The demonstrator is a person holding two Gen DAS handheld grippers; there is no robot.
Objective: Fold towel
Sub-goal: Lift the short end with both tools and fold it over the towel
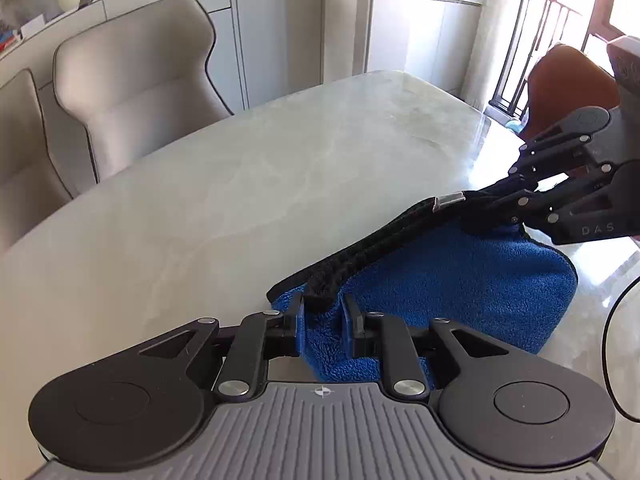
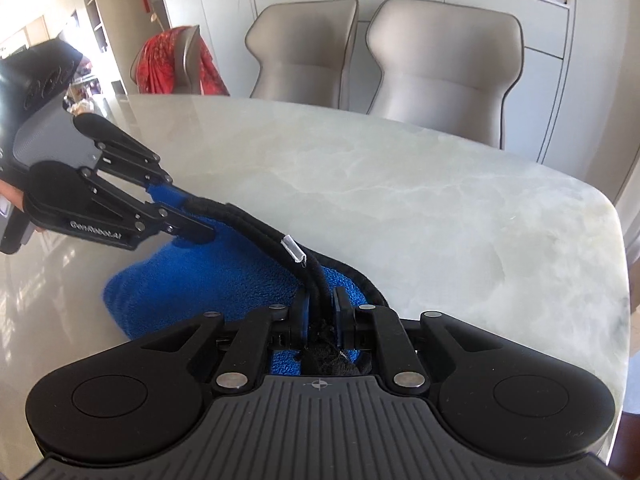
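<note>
A blue towel with black trim hangs doubled between my two grippers, and its lower part rests on the pale marble table. The trimmed top edge stretches taut from one gripper to the other and carries a small white tag. My left gripper is shut on a bunched corner of the towel. My right gripper is shut on the black edge at the other end. Both point steeply down at the table.
Two grey upholstered chairs stand along the table's far side, before white cabinets. An orange chair stands near the balcony door. A chair draped in red cloth stands at the other end. A black cable loops at the right.
</note>
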